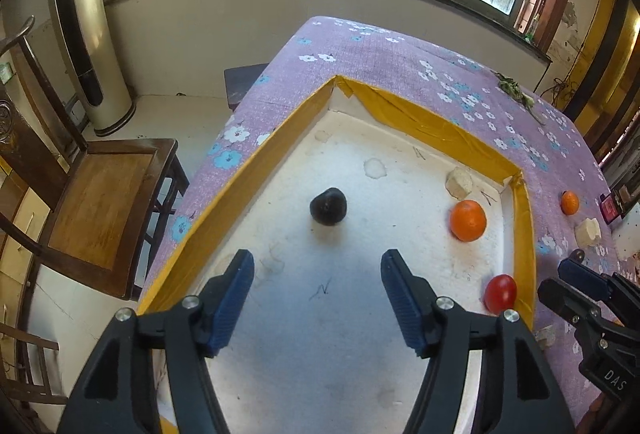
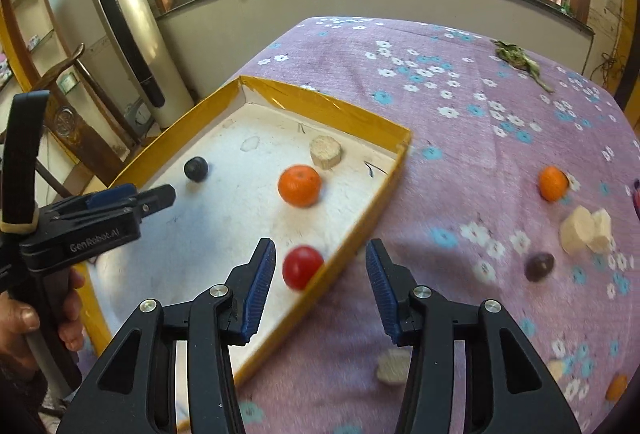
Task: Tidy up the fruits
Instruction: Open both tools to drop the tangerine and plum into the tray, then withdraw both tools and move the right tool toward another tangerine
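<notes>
Right wrist view: right gripper (image 2: 320, 286) hangs with jaws apart and empty above the yellow-rimmed tray's (image 2: 360, 122) right edge, a red fruit (image 2: 302, 267) just inside it. Left gripper (image 1: 318, 298) is parted and empty too. 1 orange (image 2: 553, 183) sits outside on the tablecloth (image 2: 460, 162); round fruit might roll off the table's edge if nudged.

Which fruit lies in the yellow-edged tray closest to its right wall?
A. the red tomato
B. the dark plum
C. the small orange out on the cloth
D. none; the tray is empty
A: the red tomato lies right beside the tray wall nearest the right gripper.
</notes>
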